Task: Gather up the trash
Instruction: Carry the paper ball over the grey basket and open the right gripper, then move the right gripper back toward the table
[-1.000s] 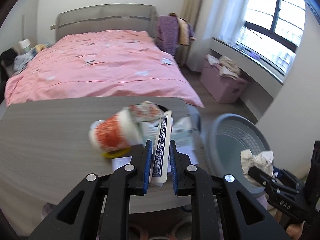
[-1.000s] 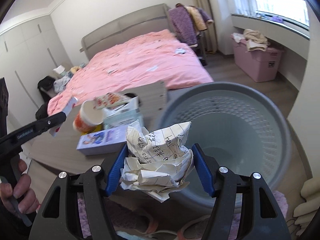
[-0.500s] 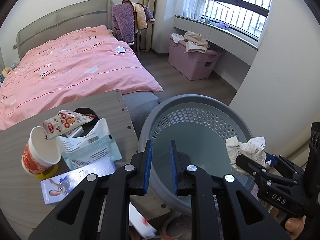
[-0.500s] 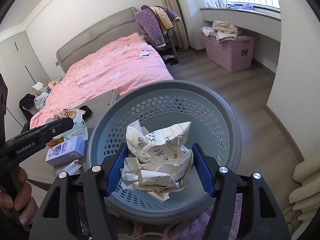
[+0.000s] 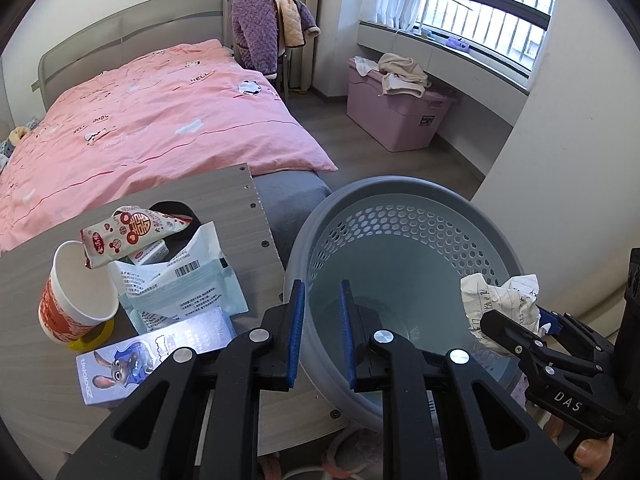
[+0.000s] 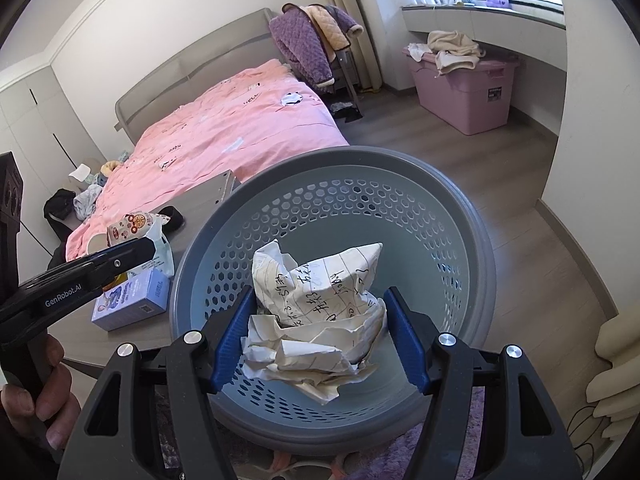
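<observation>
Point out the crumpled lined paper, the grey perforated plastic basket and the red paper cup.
Crumpled lined paper (image 6: pixel 320 312): right wrist view, middle of the wad.
Grey perforated plastic basket (image 6: pixel 460 216): right wrist view, far right rim.
Red paper cup (image 5: pixel 60 312): left wrist view, outer wall.

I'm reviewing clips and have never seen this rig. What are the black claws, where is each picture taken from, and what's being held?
The claws are hand-held two-finger grippers, one per hand, each carrying a fisheye camera looking along its fingers. In the right-hand view, the right gripper clamps a crumpled sheet of handwritten paper above a grey perforated basket. In the left-hand view, the left gripper holds nothing, its jaws narrowly apart above the basket's rim. On the wooden table lie a paper cup, a snack packet, a wipes pack and a small cartoon box.
</observation>
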Demonstrator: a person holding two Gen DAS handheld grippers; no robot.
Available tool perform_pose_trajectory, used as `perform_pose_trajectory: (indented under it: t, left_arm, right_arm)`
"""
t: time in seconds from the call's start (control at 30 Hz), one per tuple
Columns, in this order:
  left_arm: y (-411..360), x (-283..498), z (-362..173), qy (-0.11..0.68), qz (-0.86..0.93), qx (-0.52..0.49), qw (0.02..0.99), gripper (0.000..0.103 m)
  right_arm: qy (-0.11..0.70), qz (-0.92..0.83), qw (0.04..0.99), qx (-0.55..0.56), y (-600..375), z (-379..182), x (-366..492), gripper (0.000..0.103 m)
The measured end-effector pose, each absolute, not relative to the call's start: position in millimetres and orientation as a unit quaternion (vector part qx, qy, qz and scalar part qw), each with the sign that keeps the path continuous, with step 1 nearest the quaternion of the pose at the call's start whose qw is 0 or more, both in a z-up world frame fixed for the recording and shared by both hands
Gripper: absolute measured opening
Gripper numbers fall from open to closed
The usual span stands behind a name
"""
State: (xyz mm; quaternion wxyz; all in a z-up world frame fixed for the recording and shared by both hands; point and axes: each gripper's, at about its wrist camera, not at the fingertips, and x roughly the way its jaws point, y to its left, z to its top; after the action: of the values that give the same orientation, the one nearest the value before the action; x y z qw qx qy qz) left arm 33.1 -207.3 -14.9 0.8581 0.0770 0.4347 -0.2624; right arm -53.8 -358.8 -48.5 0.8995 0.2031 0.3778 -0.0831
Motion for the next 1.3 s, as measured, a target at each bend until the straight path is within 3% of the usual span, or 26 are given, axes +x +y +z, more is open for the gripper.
perform_pose_trajectory:
  t: [0.37, 0.63, 0.97, 1.3]
  left_arm:
    - [-216.4, 27.1, -25.1, 0.441, -0.275, 0.09, 0.85, 0.019]
    - [-218.0, 25.3, -25.4, 0.436, -0.275, 0.095, 0.851, 0.046]
    - [-216.3, 22.6, -24.6, 0.436, -0.27, 0.094, 0.853, 0.048]
    - [-201.7, 21.8, -20.0, 0.427, -0.254, 0.079, 0.864, 0.058]
  right_arm:
    - [0.383, -0.089, 0.898, 0.196, -356.3, -49.2, -52.2, 0.065]
    - [0.376, -0.098, 0.9, 0.197, -361.5, -45.9, -55.1, 0.074]
    - [0.378, -0.093, 0.898, 0.203, -361.1, -48.8, -55.3, 0.074]
    - [0.378, -0.082, 0.899, 0.204, -355.6, -49.2, -53.1, 0.074]
